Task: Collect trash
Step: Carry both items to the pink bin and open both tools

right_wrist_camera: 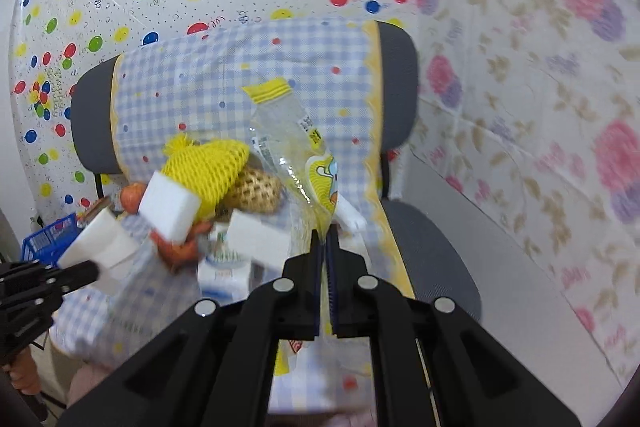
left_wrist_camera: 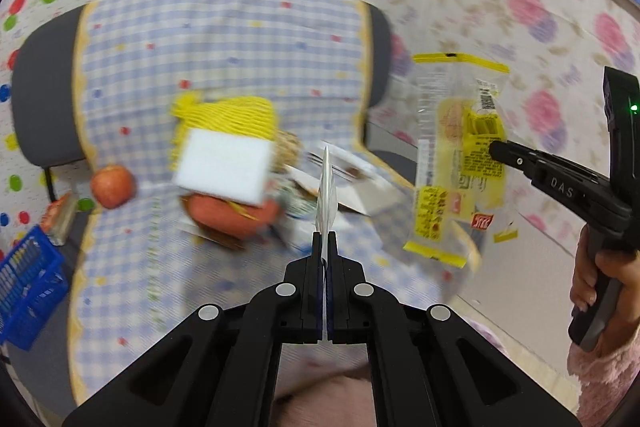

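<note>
A clear plastic wrapper with yellow print [left_wrist_camera: 460, 155] hangs in the air right of the chair, and my right gripper [left_wrist_camera: 494, 149] is shut on its edge. In the right wrist view the same wrapper [right_wrist_camera: 296, 139] rises from the shut right gripper [right_wrist_camera: 325, 235]. My left gripper [left_wrist_camera: 325, 239] is shut on a thin flat white piece of trash [left_wrist_camera: 326, 187], seen edge-on. From the right wrist view that white piece [right_wrist_camera: 102, 243] sits at the tip of the left gripper [right_wrist_camera: 90, 271], low on the left.
A grey chair [left_wrist_camera: 44, 99] is draped with a blue checked cloth [left_wrist_camera: 224, 47]. On it lie a yellow foam net [left_wrist_camera: 228, 115], a white block [left_wrist_camera: 224, 169], an apple [left_wrist_camera: 112, 185] and paper scraps. A blue basket [left_wrist_camera: 28, 287] stands on the floor at left.
</note>
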`<state>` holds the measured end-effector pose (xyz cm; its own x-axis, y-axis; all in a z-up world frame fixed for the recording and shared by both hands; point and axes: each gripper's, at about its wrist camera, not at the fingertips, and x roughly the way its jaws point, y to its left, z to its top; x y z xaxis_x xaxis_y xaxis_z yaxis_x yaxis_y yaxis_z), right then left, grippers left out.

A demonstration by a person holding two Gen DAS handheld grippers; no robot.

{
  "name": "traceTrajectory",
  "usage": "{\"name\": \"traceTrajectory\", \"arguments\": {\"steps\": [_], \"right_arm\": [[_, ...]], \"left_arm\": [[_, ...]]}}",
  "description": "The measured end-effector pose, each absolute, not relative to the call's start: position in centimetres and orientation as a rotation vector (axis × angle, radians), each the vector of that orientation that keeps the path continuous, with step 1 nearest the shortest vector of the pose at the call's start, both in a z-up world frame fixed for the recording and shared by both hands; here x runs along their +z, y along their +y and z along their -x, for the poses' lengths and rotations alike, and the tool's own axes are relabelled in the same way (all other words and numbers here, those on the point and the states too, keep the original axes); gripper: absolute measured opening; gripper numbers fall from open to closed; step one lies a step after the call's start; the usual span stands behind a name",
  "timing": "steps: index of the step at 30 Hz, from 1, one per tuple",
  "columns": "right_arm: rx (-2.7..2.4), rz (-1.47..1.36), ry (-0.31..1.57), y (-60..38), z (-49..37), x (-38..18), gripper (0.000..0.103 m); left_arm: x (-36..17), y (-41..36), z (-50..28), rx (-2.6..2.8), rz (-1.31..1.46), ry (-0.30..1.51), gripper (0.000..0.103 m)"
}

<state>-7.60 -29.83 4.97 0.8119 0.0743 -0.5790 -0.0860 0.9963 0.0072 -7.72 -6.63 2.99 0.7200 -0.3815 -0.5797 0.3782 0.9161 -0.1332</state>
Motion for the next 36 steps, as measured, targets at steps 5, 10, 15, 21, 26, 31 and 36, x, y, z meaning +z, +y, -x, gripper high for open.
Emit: {"name": "traceTrajectory", "arguments": {"steps": [5,10,15,21,26,31,36], "right_arm": [[0.019,0.016,0.643,-31.3,12.7,3.7,0.003],[-0.056,0.016,0.671,-32.8,17.0,1.9,0.004],[-0.13,0.012,0.713,-34.7,20.3,0.0,0.004],[-0.199,-0.016,0.756,-37.1,23.3,-2.5,0.004],[-0.227,-0.051,0.793,-38.9,24.7,-4.6,0.004],[-0.228,-0.069,0.83,-40.3,24.9,-7.0,0.004],[-0.213,-0.098,0.87,-41.4,24.3,-9.3,0.004]], "left_arm": [[1.5,-10.1,10.8,-0.503,-0.028,0.662,0.001],[0.2,-12.6,13.0,-0.559,-0.054,0.661,0.001],[-1.5,-15.9,14.9,-0.647,-0.074,0.667,0.001],[-4.4,-20.1,16.8,-0.746,-0.109,0.702,0.001],[-6.8,-22.9,18.1,-0.788,-0.158,0.723,0.002],[-8.4,-24.5,18.2,-0.795,-0.186,0.743,0.002],[-9.5,-25.5,17.6,-0.795,-0.191,0.769,0.007]]}}
